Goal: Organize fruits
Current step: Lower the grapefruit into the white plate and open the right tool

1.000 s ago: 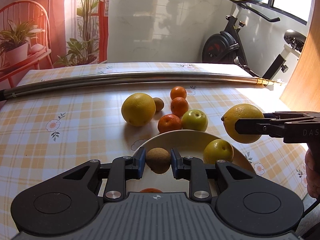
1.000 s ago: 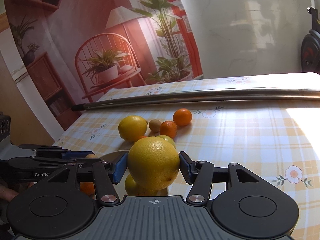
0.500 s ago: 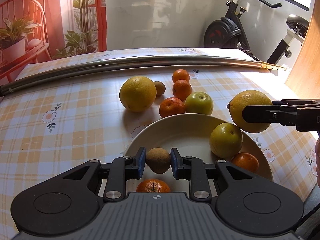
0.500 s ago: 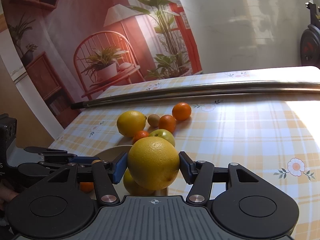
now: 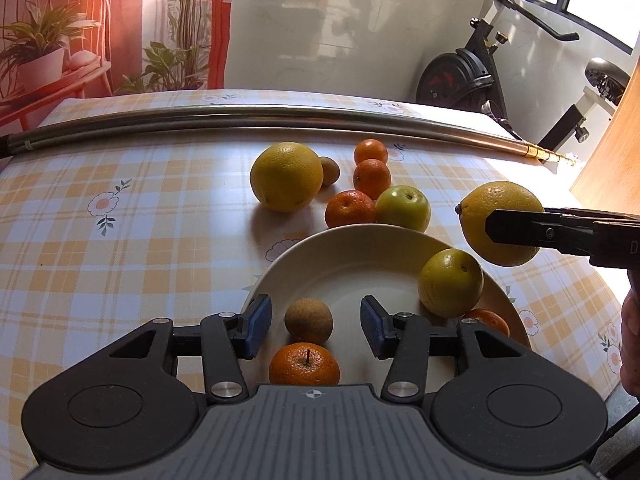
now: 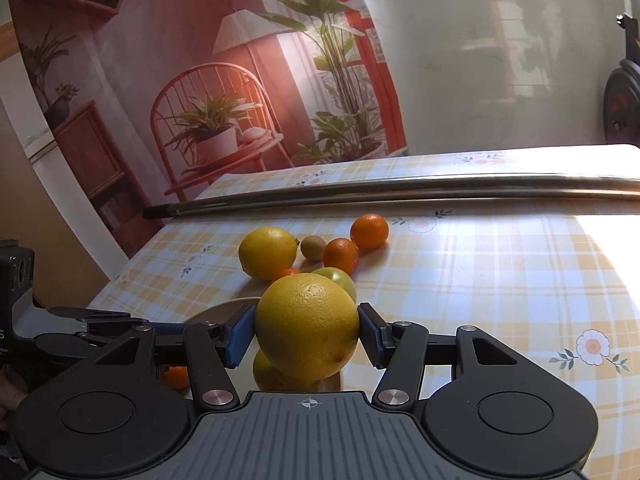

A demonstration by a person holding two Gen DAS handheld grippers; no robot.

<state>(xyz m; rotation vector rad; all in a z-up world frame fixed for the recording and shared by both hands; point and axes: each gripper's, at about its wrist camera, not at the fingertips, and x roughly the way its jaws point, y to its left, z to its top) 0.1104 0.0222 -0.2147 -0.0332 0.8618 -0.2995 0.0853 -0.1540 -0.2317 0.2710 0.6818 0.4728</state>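
Note:
A cream plate (image 5: 360,256) lies on the checked tablecloth and holds a brown kiwi (image 5: 308,321), a tangerine (image 5: 304,364), a green apple (image 5: 451,282) and another tangerine (image 5: 486,319). My left gripper (image 5: 316,326) stands open over the plate, its pads apart on either side of the kiwi. My right gripper (image 6: 307,334) is shut on a large yellow citrus (image 6: 307,324), held above the plate's right rim, where the citrus (image 5: 500,222) shows in the left wrist view. On the cloth beyond the plate sit a second yellow citrus (image 5: 286,176), a kiwi (image 5: 329,171), three tangerines and a green apple (image 5: 403,208).
A long metal pole (image 5: 256,118) lies across the far side of the table. An exercise bike (image 5: 472,76) stands behind the table at the right. A person's hand (image 5: 630,340) shows at the right edge. The table's right edge is near the plate.
My left gripper opened and let the kiwi go onto the plate. The right gripper with the yellow citrus has shifted slightly toward the plate.

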